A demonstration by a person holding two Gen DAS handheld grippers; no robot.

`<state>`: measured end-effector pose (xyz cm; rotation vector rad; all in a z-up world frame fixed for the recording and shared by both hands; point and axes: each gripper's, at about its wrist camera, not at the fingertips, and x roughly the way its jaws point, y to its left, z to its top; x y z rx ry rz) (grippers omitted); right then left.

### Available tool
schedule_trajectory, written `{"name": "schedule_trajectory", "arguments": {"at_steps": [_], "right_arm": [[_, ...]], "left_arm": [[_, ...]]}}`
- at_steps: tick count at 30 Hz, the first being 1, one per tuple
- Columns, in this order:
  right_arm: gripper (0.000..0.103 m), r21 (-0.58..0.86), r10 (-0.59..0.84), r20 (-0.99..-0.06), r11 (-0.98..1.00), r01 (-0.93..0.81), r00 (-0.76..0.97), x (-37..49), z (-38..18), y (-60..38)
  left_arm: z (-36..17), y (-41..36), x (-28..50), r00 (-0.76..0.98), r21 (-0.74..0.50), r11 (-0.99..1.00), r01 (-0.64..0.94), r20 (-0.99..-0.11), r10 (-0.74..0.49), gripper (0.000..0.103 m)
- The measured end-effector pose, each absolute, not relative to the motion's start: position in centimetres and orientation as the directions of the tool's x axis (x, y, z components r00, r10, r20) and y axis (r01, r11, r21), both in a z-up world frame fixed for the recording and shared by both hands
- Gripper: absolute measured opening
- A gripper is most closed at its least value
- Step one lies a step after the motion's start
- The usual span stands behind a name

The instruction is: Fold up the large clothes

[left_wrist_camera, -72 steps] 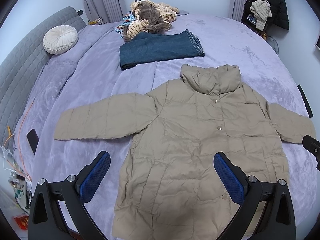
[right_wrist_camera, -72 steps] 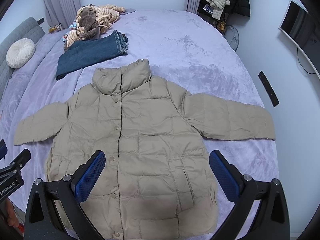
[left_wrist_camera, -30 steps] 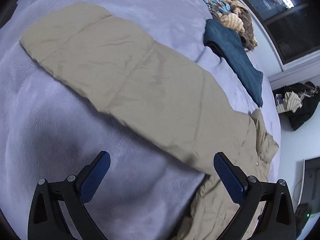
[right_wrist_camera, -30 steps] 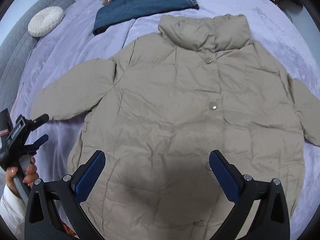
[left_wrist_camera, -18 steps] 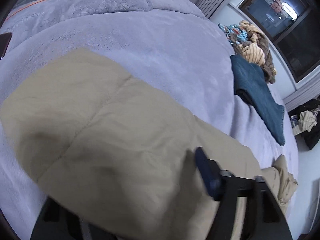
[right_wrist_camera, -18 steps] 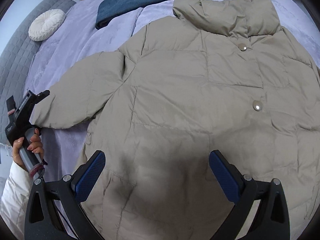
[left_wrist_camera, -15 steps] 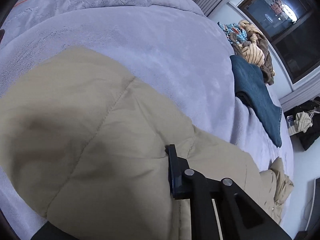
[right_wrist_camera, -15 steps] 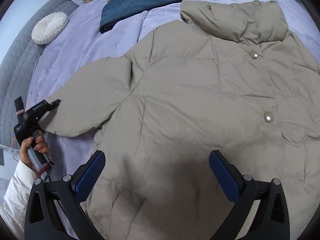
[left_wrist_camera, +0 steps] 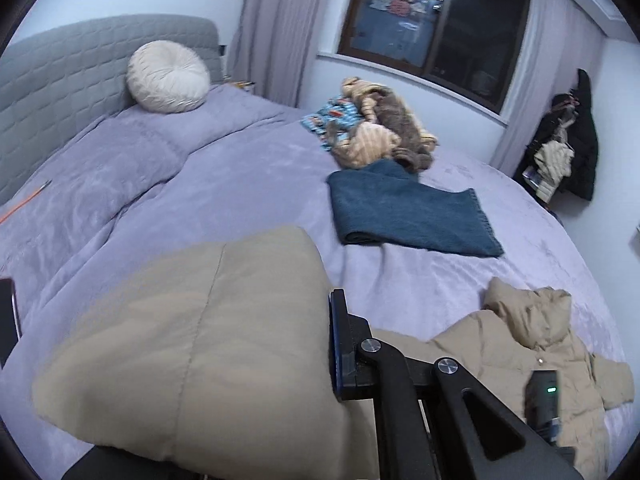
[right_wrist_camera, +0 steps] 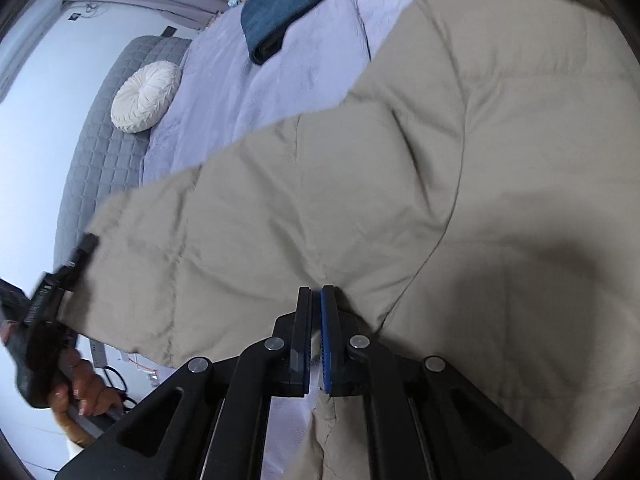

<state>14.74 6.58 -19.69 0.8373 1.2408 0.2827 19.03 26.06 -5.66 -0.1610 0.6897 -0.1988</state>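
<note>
Sleeve (left_wrist_camera: 192, 344) now lifted by left tongs (left_wrist_camera: 332, 344), right tongs (right_wrist_camera: 316, 340) newly clamped on jacket (right_wrist_camera: 480, 184)

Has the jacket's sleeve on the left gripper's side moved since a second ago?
Yes. The sleeve, clamped in the left gripper, has lifted off the purple bedspread where it lay flat, toward the jacket body.

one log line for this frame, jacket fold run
step: sleeve fold | left gripper: shut on sleeve cuff | right gripper: shut on jacket at underarm | bed
</note>
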Motion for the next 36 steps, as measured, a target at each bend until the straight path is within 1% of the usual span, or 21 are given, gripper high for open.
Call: {"name": "schedule_trajectory", "arguments": {"at_steps": [4,8,12,15,18,20,23,24,25,26,27,29,31,34,35,36], "right_arm": [[0.002,0.698,0.628,-0.713,0.678,0.23,0.311,14.5,-20.5,7.4],[0.003,0.729,0.668,-0.683,0.646,0.226,0.295,13.6,-19.0,5.5],[0.003,0.675,0.569,-0.731,0.682,0.279,0.378,9.6,-15.9,-0.7],[0.003,0.593,0.429,-0.787,0.724,0.352,0.444,5.7,-13.9,-7.1],[0.003,0.525,0.316,-0.825,0.735,0.43,0.468,2.3,-13.0,-12.4],[0.004,0.502,0.273,-0.837,0.729,0.465,0.475,0.7,-13.0,-15.0],[0.004,0.496,0.256,-0.844,0.706,0.505,0.471,-0.9,-13.5,-18.0],[0.004,0.497,0.255,-0.845,0.702,0.511,0.47,-1.1,-13.4,-18.7],[0.004,0.497,0.256,-0.845,0.699,0.513,0.47,-1.0,-13.7,-19.2],[0.004,0.502,0.259,-0.842,0.696,0.514,0.473,-0.8,-13.7,-19.3],[0.004,0.505,0.261,-0.841,0.694,0.513,0.475,-0.7,-13.5,-19.6],[0.004,0.507,0.265,-0.84,0.694,0.511,0.473,-2.3,-13.6,-20.6],[0.004,0.498,0.263,-0.845,0.703,0.508,0.466,-2.4,-13.1,-20.9],[0.005,0.463,0.243,-0.856,0.753,0.467,0.456,-1.9,-12.0,-19.9],[0.011,0.447,0.233,-0.858,0.778,0.441,0.458,-1.7,-11.4,-19.4],[0.02,0.422,0.219,-0.86,0.812,0.402,0.461,-1.1,-10.5,-18.5]], "left_arm": [[-3.4,19.0,17.8,0.729,-0.201,0.93,0.307,-0.578,-0.366,0.01],[-2.3,11.3,16.8,0.672,-0.212,0.869,0.448,-0.562,-0.483,0.01],[-3.0,2.6,15.3,0.587,-0.197,0.8,0.566,-0.585,-0.559,0.01],[-5.9,-3.8,14.1,0.518,-0.162,0.77,0.617,-0.652,-0.553,0.01],[-10.5,-8.7,13.1,0.455,-0.122,0.768,0.629,-0.743,-0.491,0.01],[-13.6,-11.2,12.3,0.425,-0.07,0.772,0.632,-0.801,-0.421,0.01],[-17.0,-12.3,11.7,0.398,-0.017,0.778,0.628,-0.852,-0.341,0.012],[-17.4,-12.3,11.2,0.403,-0.003,0.779,0.627,-0.854,-0.328,0.028],[-17.5,-12.2,10.9,0.396,-0.016,0.774,0.633,-0.852,-0.341,0.042],[-17.3,-12.0,10.5,0.383,-0.04,0.768,0.639,-0.849,-0.363,0.083],[-16.7,-11.5,10.0,0.39,-0.054,0.767,0.64,-0.837,-0.385,0.103],[-15.4,-11.1,8.8,0.414,-0.054,0.755,0.654,-0.809,-0.417,0.103],[-14.1,-10.5,8.2,0.406,-0.051,0.745,0.665,-0.813,-0.418,0.103],[-11.2,-6.6,8.0,0.406,-0.104,0.745,0.659,-0.784,-0.469,0.103],[-10.4,-4.9,8.2,0.416,-0.117,0.756,0.644,-0.775,-0.475,0.103],[-9.6,-2.8,8.6,0.433,-0.128,0.774,0.62,-0.767,-0.473,0.103]]}}
